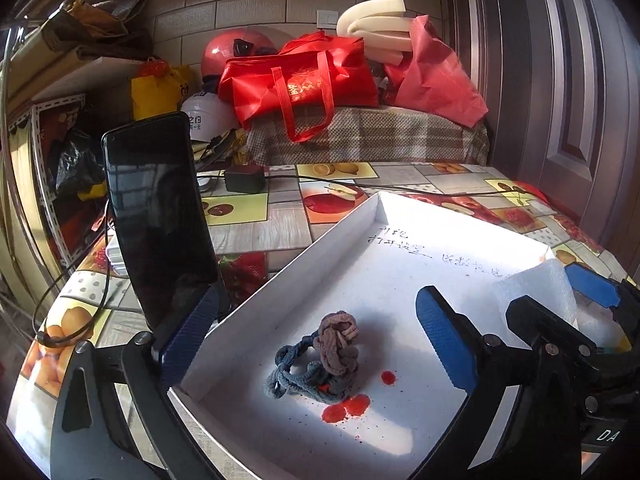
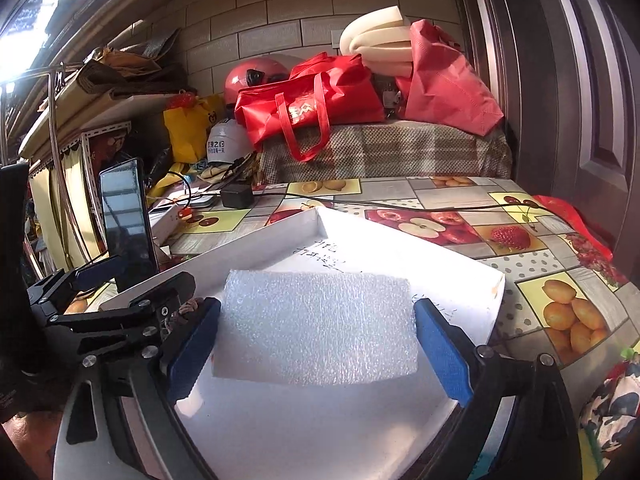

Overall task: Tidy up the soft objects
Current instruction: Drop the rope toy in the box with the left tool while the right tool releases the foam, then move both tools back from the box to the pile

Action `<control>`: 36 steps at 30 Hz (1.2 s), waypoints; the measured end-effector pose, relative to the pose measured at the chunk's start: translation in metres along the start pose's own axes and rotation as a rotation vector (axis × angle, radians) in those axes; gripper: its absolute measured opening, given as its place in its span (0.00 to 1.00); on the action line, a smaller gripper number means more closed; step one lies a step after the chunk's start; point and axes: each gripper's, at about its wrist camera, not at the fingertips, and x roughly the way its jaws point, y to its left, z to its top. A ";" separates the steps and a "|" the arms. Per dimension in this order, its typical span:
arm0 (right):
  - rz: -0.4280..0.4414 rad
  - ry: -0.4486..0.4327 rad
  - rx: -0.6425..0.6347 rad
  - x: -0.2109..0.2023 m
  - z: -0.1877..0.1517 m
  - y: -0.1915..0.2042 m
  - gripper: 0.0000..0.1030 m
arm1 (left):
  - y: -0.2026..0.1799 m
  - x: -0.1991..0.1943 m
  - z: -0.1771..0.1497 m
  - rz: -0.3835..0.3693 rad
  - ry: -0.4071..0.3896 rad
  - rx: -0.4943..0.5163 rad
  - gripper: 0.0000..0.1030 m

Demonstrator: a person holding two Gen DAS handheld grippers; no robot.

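Observation:
A shallow white box (image 1: 280,276) lies on the table. In it sits a bundle of grey and brown hair ties (image 1: 320,360) beside red stains (image 1: 346,406). My left gripper (image 1: 316,348) is open, its blue pads (image 1: 444,340) standing either side of the bundle, above it. My right gripper (image 2: 316,344) is shut on a white foam sheet (image 2: 316,326) and holds it over the box (image 2: 256,240). The foam sheet (image 1: 536,288) and right gripper (image 1: 568,320) also show at the right of the left wrist view.
A black phone (image 1: 160,216) stands upright at the box's left edge. A black adapter (image 1: 245,179) and cable lie on the fruit-print tablecloth (image 1: 256,232) behind. Red bags (image 1: 300,80), helmets and foam rolls sit on a bench beyond. A door is at right.

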 end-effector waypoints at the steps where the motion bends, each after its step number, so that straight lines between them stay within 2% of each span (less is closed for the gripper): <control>1: -0.004 -0.009 -0.003 -0.002 0.000 0.001 1.00 | 0.001 -0.002 -0.001 -0.004 -0.009 -0.002 1.00; 12: -0.030 -0.053 0.004 -0.007 0.001 -0.001 1.00 | 0.000 -0.016 -0.002 0.022 -0.086 0.004 1.00; 20: -0.054 -0.158 -0.058 -0.029 -0.003 0.011 1.00 | 0.000 -0.024 -0.003 0.020 -0.131 0.007 1.00; 26: -0.033 -0.143 -0.052 -0.037 -0.006 0.008 1.00 | 0.002 -0.032 -0.005 0.008 -0.163 0.003 1.00; 36: 0.013 -0.141 -0.085 -0.057 -0.017 0.005 1.00 | 0.010 -0.046 -0.013 -0.020 -0.150 0.025 1.00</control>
